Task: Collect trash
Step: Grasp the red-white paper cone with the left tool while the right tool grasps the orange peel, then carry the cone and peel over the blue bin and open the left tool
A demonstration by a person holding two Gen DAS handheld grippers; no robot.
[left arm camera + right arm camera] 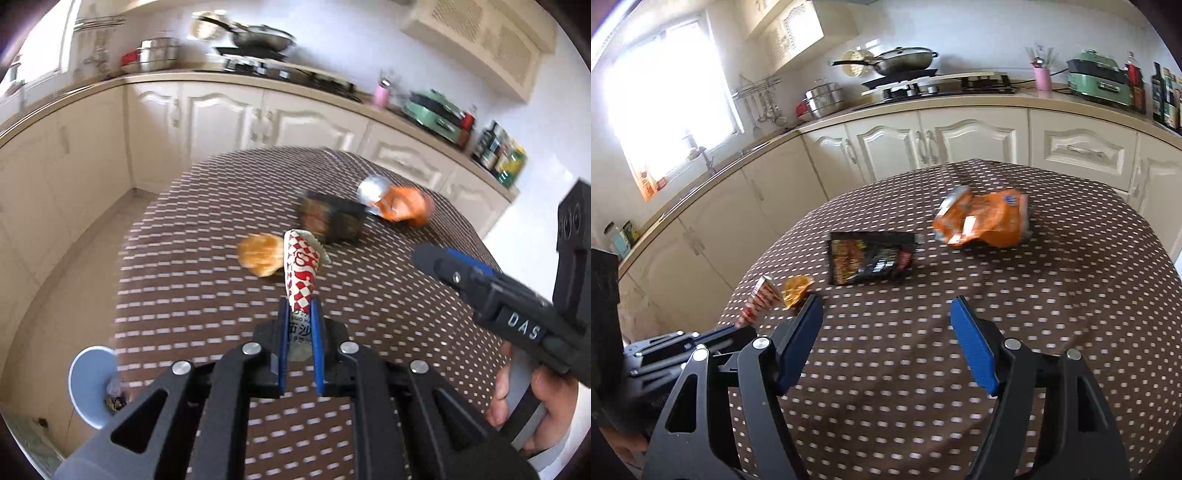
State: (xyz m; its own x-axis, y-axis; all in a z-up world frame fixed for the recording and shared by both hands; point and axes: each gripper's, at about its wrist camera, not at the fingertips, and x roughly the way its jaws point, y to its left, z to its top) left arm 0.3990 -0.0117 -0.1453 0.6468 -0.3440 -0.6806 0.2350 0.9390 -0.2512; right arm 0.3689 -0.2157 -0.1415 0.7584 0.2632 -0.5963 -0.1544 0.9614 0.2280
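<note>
We see kitchen: cream cabinets (pixel 964 142) with raised-panel doors run under beige countertop (pixel 960 101), turning corner left of hob (pixel 938 86). Wok (pixel 905 61) sits on hob; steel pot (pixel 822 99) left of hob; green cooker (pixel 1097 79) right of hob. Bright window (pixel 672 99) far left of hob floods room. We note pale tile floor (pixel 74 277), white walls.

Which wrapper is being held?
The red-and-white checked wrapper, pinched in the shut left gripper. The black packet, orange bag and small orange wrapper lie loose on the table.
</note>
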